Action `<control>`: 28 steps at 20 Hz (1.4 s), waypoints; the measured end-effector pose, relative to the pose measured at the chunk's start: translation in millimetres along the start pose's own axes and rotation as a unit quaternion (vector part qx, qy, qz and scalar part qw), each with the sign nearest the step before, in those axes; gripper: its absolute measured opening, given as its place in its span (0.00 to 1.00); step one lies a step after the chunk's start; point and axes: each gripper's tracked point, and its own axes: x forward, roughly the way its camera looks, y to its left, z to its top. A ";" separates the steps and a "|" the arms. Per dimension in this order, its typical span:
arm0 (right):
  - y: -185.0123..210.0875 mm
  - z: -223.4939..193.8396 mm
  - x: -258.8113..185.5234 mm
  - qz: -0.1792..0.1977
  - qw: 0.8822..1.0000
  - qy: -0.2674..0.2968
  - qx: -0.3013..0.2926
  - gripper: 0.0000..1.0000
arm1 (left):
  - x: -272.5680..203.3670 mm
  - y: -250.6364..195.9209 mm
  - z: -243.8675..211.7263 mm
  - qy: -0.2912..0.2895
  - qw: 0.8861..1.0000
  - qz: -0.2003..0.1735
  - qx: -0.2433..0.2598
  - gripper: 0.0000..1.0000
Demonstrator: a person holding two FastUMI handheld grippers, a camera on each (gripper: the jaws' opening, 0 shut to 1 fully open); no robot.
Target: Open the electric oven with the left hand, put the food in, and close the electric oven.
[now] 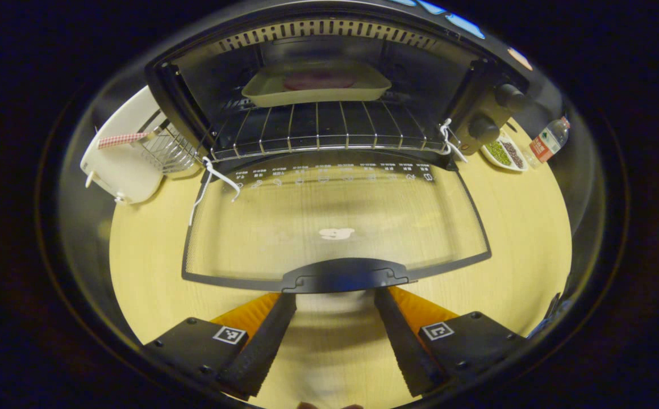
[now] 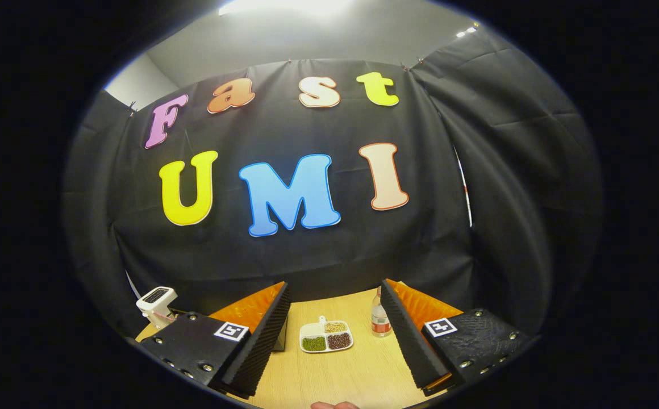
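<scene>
In the left gripper view the electric oven [image 1: 329, 74] stands with its glass door [image 1: 335, 221] folded down flat toward me. A pale tray with a dark reddish piece of food [image 1: 318, 81] rests deep on the wire rack [image 1: 324, 128]. My left gripper [image 1: 335, 298] is open, its fingertips just short of the door's dark handle [image 1: 345, 275], one on each side, with nothing between them. In the right gripper view my right gripper [image 2: 335, 289] is open and holds nothing, raised above the table and facing the booth wall.
A white appliance with a wire basket [image 1: 130, 150] stands left of the oven. A small divided dish of beans [image 1: 505, 152] [image 2: 326, 336] and a water bottle [image 1: 550, 139] [image 2: 379, 318] sit to the oven's right. White cords hang at the door hinges [image 1: 216, 179].
</scene>
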 end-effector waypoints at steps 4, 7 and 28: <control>0.7 2.1 -1.5 -0.004 1.000 -0.002 0.005 0.97 | -14.3 0.0 2.7 -0.014 1.000 0.002 0.008 1.00; -0.5 5.0 -1.0 -0.013 1.000 -0.014 0.007 0.97 | -27.4 -1.2 4.9 -0.030 1.000 -0.003 0.004 0.96; -7.0 -11.7 -2.9 0.005 1.000 0.018 0.018 0.97 | -66.8 -7.3 26.1 -0.096 0.995 -0.003 -0.011 1.00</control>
